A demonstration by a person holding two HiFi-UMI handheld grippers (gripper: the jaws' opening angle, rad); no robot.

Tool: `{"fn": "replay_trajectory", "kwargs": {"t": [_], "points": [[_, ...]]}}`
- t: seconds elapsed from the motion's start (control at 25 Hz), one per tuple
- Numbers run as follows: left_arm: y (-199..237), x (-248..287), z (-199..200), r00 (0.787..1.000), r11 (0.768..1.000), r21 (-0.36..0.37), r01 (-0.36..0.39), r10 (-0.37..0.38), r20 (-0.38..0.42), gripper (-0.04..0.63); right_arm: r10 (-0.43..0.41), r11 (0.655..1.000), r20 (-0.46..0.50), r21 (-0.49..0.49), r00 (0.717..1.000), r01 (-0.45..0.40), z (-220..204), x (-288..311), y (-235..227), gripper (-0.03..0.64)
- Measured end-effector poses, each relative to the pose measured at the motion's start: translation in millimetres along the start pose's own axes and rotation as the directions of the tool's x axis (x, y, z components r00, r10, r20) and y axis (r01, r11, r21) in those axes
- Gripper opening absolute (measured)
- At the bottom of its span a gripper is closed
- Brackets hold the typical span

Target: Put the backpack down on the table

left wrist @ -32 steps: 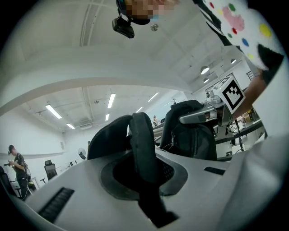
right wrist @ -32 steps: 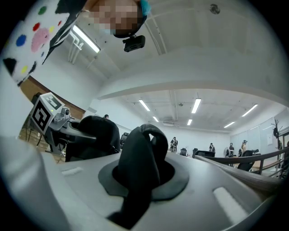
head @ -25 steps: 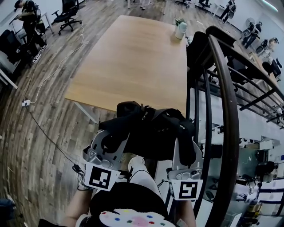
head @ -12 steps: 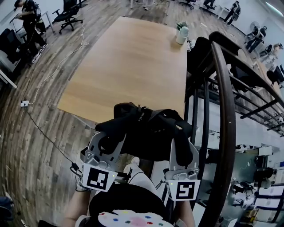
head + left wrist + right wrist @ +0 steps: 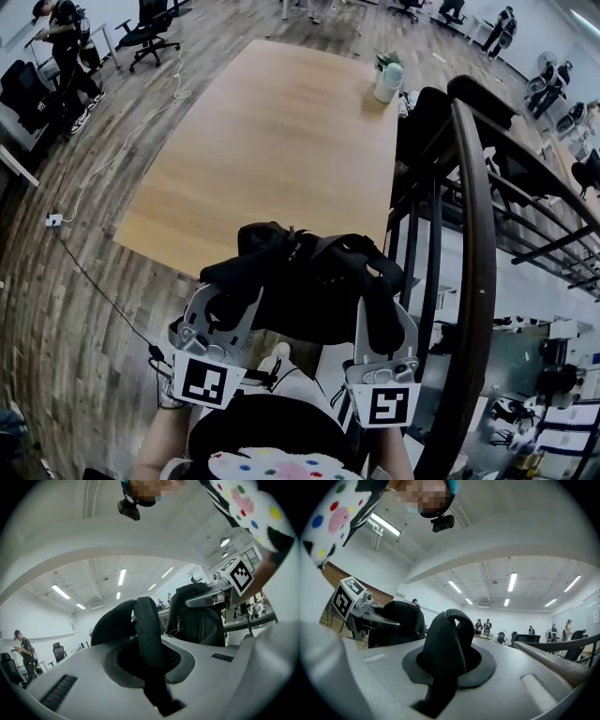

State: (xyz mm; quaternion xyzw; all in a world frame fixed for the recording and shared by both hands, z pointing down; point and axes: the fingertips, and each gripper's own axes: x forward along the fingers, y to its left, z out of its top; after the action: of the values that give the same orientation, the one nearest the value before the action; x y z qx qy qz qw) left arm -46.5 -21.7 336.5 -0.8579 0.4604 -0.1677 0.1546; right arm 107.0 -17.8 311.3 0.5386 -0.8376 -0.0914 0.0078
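By the table (image 5: pixel 272 141), backpack (image 5: pixel 309 295) crosswise.

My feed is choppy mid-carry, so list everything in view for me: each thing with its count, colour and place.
backpack: one, black, held up at the table's near edge by its straps
table: one, light wood, ahead of the backpack
container: one, white, greenery behind it, table's far right corner
railing: one, dark, curved, along the table's right side
office chair: at least one, black, far left
cable: one, white, on the wood floor left of the table
people: several, dark clothes, far background
left gripper: one, pale grey, shut on a backpack strap
right gripper: one, pale grey, shut on the other strap
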Motion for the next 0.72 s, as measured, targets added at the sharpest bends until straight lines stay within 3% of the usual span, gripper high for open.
{"fn": "replay_trajectory", "kwargs": {"t": [0.72], "points": [[21,45,6,0.999,0.999,-0.005,0.039,-0.039,0.029,0.049,-0.029,0.999,0.007,-0.016,1.0,0.029,0,36,-28,0.061]]}}
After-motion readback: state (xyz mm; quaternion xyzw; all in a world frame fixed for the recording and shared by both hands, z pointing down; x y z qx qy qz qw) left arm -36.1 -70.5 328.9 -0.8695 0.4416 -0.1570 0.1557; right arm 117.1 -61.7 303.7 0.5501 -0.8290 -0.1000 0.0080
